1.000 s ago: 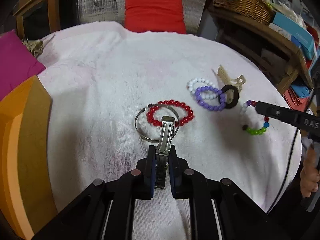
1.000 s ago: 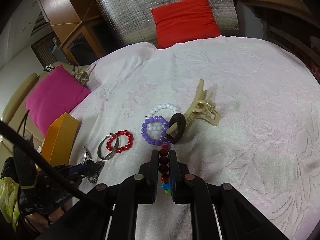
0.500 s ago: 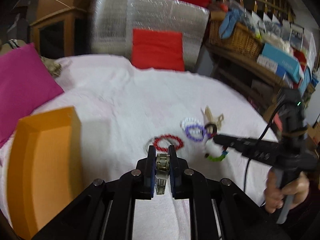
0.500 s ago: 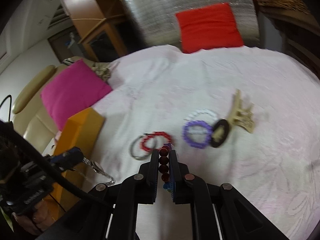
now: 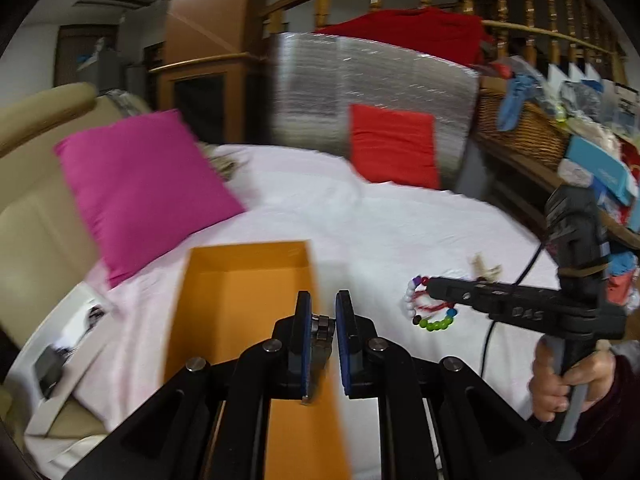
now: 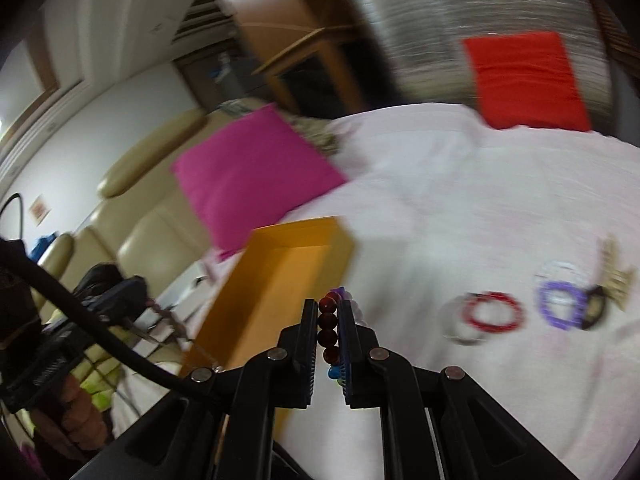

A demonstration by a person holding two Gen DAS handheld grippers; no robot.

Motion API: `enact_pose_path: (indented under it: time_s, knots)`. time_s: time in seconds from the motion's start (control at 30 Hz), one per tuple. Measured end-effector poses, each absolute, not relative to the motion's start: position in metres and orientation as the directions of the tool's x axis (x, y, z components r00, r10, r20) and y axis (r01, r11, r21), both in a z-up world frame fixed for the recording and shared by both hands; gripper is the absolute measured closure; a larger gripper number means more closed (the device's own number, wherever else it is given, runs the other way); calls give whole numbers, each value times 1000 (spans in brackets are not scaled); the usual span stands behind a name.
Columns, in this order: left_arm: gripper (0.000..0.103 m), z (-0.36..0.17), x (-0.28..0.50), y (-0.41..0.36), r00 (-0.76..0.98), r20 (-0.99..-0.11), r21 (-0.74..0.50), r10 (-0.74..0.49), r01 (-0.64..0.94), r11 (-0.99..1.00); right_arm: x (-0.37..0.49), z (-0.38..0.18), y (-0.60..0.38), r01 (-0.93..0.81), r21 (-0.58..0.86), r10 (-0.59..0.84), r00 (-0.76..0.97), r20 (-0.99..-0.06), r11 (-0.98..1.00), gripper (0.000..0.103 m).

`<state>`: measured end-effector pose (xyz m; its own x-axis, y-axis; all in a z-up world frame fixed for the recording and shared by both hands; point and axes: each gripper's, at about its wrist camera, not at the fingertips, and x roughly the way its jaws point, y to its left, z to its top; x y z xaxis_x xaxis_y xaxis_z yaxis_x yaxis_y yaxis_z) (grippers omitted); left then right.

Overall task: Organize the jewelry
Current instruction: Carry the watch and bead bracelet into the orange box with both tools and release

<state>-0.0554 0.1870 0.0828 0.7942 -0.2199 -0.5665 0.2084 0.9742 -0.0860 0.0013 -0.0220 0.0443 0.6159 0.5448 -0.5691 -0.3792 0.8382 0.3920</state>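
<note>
My left gripper (image 5: 322, 300) is shut on a silver metal watch (image 5: 322, 330), held over the near end of an open orange box (image 5: 248, 280). My right gripper (image 6: 328, 306) is shut on a multicoloured bead bracelet (image 6: 328, 334), just right of the orange box (image 6: 288, 272). The left wrist view shows that bracelet (image 5: 434, 320) hanging from the right gripper (image 5: 430, 286). On the white cloth lie a red bead bracelet (image 6: 494, 314), a silver bangle (image 6: 456, 330), a purple bracelet (image 6: 560, 308), a white bracelet (image 6: 560, 270), a black hair tie (image 6: 594, 312) and a beige hair claw (image 6: 614, 276).
A pink cushion (image 5: 140, 184) leans on a beige sofa (image 5: 32, 216) behind the box. A red cushion (image 5: 394, 146) rests against a silver panel at the back. A wicker basket (image 5: 520, 120) and boxes crowd a shelf on the right. A hand (image 5: 560, 380) grips the right handle.
Both grippers have lifted off the cloth and swung left toward the orange box, each carrying its piece. The jewelry left on the cloth has not shifted.
</note>
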Motion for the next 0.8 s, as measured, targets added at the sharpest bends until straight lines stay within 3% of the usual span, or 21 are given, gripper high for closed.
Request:
enact_pose_path:
  time_s: [0.3, 0.53, 0.8]
  knots:
    - [91, 16, -38, 256, 722, -674, -154, -157, 71, 986, 13, 14, 96, -491, 455, 655, 395, -644, 743, 92]
    - [91, -40, -12, 274, 653, -746, -171, -129, -2, 985, 47, -37, 141, -455, 417, 577, 303, -759, 787, 92]
    - [90, -53, 6, 274, 629, -776, -85, -40, -41, 996, 68, -55, 164, -439, 312, 468, 310, -828, 843, 90]
